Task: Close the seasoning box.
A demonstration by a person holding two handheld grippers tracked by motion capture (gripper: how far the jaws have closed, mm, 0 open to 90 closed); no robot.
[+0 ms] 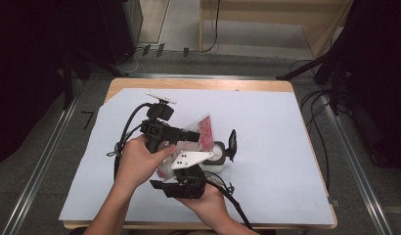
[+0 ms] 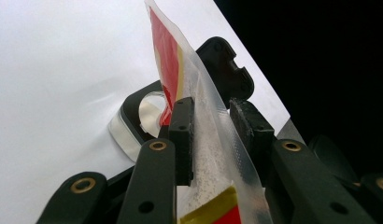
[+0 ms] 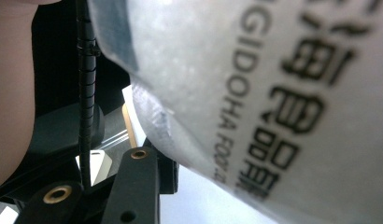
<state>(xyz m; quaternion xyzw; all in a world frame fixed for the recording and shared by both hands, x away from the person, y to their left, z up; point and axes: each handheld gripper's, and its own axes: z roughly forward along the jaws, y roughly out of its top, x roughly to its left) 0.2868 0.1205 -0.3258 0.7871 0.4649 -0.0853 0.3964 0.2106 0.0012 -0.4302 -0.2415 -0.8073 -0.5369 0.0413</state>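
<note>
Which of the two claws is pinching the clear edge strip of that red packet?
The left claw: its pads clamp the packet along its clear sealed strip. The right claw, nearer the person, grips the packet's printed body.

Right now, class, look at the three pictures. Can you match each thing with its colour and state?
Things:
1. pouch
2. paper sheet
3. cup lid

Colour and state:
A. white, spread flat over the table
B. black, flipped up and open
C. clear with red print, gripped by the left claw above the table

Pairs: 1-C, 2-A, 3-B
</note>
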